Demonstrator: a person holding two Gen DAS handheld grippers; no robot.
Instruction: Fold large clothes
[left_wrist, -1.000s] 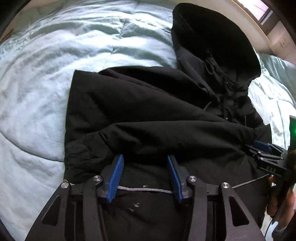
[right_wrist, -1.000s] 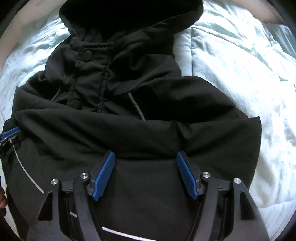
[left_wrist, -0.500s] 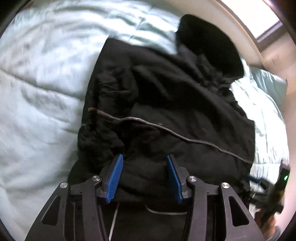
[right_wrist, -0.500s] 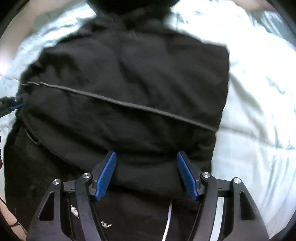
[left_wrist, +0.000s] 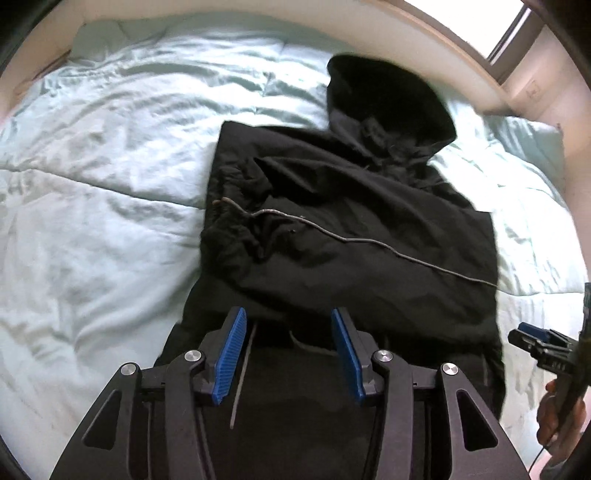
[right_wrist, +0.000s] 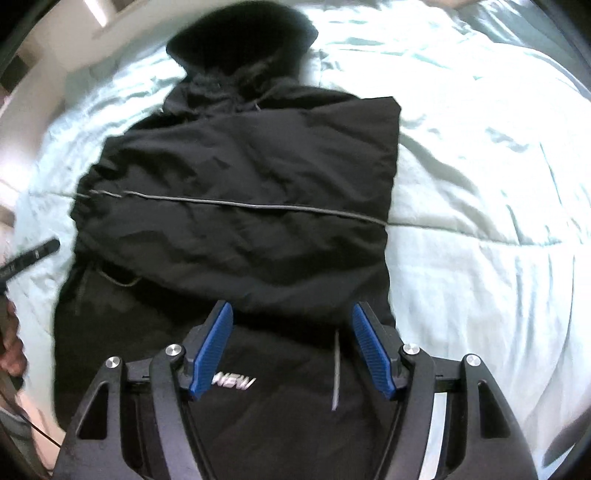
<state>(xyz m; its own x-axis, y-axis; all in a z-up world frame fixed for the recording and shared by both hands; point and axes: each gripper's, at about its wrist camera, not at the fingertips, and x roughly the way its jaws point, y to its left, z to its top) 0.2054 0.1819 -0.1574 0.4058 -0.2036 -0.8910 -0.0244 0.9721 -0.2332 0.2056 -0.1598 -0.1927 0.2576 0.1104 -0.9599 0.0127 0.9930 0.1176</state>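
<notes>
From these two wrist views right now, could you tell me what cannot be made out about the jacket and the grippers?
- Jacket hem: both views, covered by the gripper bodies and cut off by the bottom edge.
- Hood interior: both views, too dark and blurred.
- White lettering: right wrist view, partly behind a finger.
- Right gripper: left wrist view, cut off by the edge.

A black hooded jacket (right_wrist: 236, 221) lies folded on the pale bedding, hood at twelve o'clock, a thin grey stripe across its folded-up panel.
</notes>
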